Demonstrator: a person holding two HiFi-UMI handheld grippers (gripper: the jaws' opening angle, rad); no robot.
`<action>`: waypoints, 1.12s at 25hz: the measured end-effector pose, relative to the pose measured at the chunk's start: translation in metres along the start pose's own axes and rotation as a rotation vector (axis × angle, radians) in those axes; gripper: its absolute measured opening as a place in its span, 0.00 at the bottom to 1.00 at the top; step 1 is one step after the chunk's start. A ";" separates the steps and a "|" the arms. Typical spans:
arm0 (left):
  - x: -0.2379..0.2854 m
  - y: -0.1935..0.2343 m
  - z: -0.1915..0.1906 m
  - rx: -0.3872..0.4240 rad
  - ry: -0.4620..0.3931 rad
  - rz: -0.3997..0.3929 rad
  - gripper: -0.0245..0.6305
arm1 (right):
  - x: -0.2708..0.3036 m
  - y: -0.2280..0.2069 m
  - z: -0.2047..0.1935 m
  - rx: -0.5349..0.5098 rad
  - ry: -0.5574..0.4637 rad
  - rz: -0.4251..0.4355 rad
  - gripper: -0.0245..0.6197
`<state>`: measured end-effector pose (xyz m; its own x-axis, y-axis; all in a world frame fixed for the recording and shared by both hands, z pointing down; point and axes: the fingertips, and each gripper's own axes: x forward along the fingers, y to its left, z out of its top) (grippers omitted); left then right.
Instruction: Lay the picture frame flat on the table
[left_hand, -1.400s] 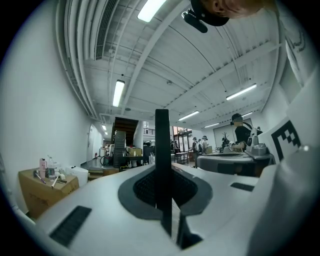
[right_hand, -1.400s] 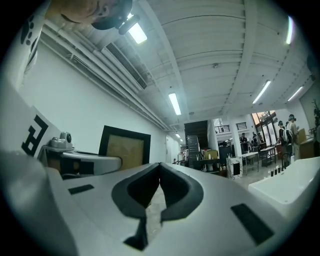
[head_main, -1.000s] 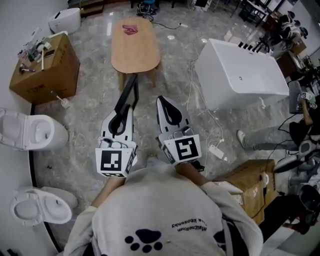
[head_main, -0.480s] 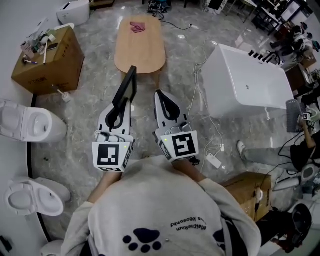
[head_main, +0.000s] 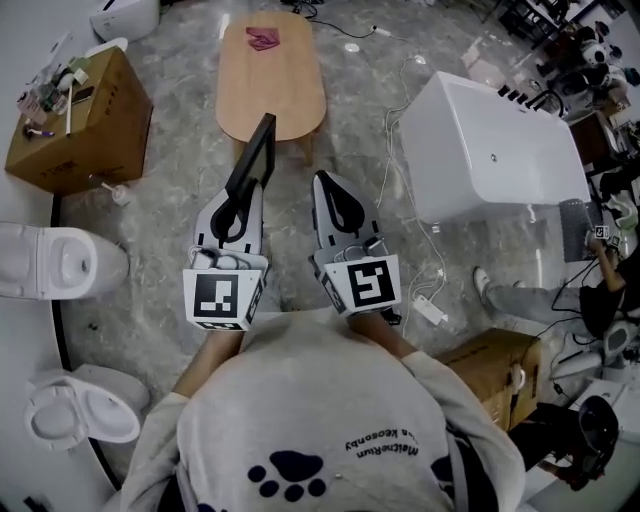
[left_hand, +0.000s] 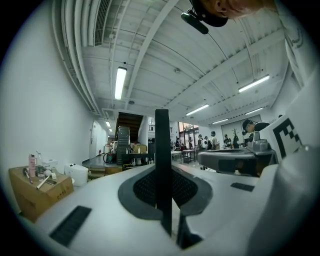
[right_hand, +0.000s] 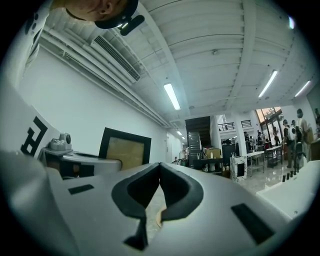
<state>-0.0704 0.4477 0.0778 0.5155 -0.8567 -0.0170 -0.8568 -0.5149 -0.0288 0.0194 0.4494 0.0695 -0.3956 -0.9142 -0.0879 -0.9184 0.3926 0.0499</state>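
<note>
A black picture frame (head_main: 255, 160) stands on edge, held over the floor with my left gripper (head_main: 246, 192) shut on its lower edge. In the left gripper view the frame (left_hand: 162, 150) shows edge-on as a thin dark bar between the pads. My right gripper (head_main: 326, 182) hangs beside it, shut with nothing in it. From the right gripper view, the frame's tan face (right_hand: 124, 151) appears to the left of the shut right gripper (right_hand: 160, 166). The oval wooden table (head_main: 270, 90) stands just beyond the frame's far end.
A pink cloth (head_main: 263, 38) lies at the table's far end. A cardboard box (head_main: 75, 125) with small items stands at left, two toilets (head_main: 60, 265) nearer. A white tub (head_main: 490, 150) and floor cables (head_main: 430, 250) are at right, another box (head_main: 490, 375) behind.
Both grippers and the frame have moved forward toward the wooden table, which now sits closer to the frame's far end. The jaws look unchanged.
</note>
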 end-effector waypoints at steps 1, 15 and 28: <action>0.010 0.005 0.000 0.002 0.000 -0.013 0.08 | 0.010 -0.004 -0.001 -0.005 0.003 -0.009 0.05; 0.125 0.104 -0.008 -0.002 0.012 -0.130 0.08 | 0.145 -0.039 -0.008 -0.031 -0.007 -0.113 0.05; 0.156 0.121 -0.027 -0.023 0.042 -0.196 0.08 | 0.172 -0.057 -0.027 -0.022 0.019 -0.181 0.05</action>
<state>-0.0943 0.2508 0.0989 0.6719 -0.7402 0.0281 -0.7404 -0.6722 -0.0043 0.0039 0.2667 0.0782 -0.2235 -0.9715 -0.0787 -0.9740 0.2195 0.0564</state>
